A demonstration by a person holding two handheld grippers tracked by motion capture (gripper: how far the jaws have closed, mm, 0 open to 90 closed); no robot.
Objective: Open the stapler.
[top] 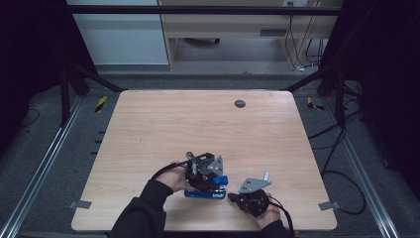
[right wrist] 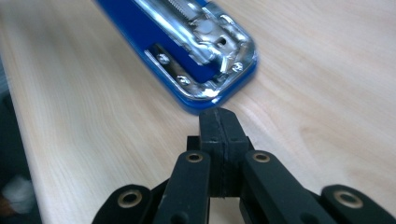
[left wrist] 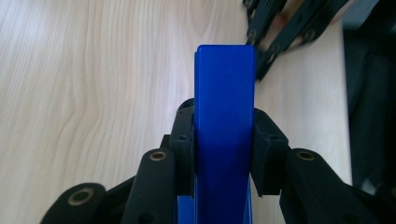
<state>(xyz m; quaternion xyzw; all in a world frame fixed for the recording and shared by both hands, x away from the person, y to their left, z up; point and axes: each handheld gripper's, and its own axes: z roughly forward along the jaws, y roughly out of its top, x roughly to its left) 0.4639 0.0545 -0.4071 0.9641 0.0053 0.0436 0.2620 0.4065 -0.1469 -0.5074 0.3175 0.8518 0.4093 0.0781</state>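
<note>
Nearest to you, your right gripper (top: 241, 197) sits low by the counter's (top: 163, 124) front edge, and its 2 fingers (right wrist: 218, 140) are pressed flat together with nothing between them. Their tips rest on or just above the wood, I cannot tell which, just short of the blue stapler (right wrist: 196, 51). From the right gripper view you see the stapler's open base, its metal staple channel and rivets exposed, lying just beyond the closed fingertips.

Slightly farther out and to the left, your left gripper (top: 213, 179) has its fingers (left wrist: 184, 140) clamped on the stapler's blue top arm (left wrist: 224, 130), 1 pad on each side of it. In the left gripper view that arm runs straight out between the pads, its squared end pointing toward your right gripper at the upper right.

From the high view, the stapler (top: 205, 193) sits near the front middle of the counter, between your 2 hands. Beyond them a small dark round grommet (top: 239, 103) sits near the far edge.
</note>
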